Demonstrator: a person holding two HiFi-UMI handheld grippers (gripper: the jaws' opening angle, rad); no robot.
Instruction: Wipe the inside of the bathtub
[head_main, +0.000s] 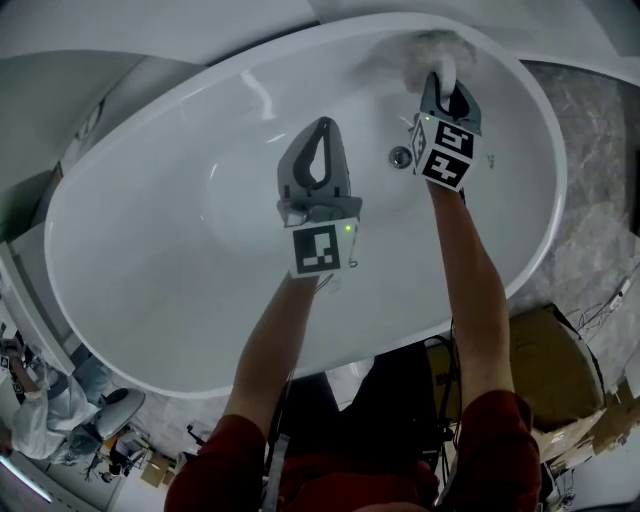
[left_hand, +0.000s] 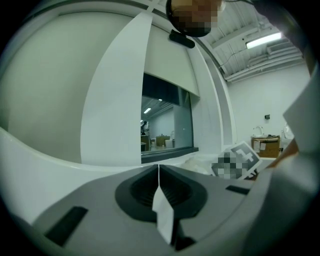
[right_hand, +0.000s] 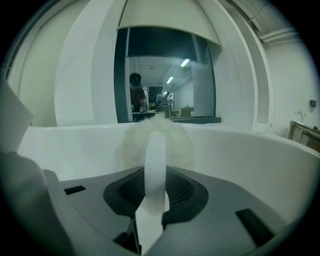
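The white oval bathtub (head_main: 170, 240) fills the head view, with a round metal drain (head_main: 400, 156) in its floor. My right gripper (head_main: 446, 88) is shut on the white handle (right_hand: 155, 165) of a fluffy white brush (head_main: 427, 48), whose head (right_hand: 158, 136) rests against the tub's far inner wall. Over the middle of the tub, left of the drain, my left gripper (head_main: 321, 132) is shut with nothing in it. In the left gripper view its jaws (left_hand: 159, 173) meet in a thin line, and the right gripper's marker cube (left_hand: 241, 157) shows to their right.
A grey marbled surface (head_main: 600, 170) borders the tub on the right. A cardboard box (head_main: 548, 362) stands by the tub's near right side. A seated person (head_main: 45, 408) is at the lower left. Beyond the tub's rim is a dark window (left_hand: 166, 120), with a person (right_hand: 136, 95) behind it.
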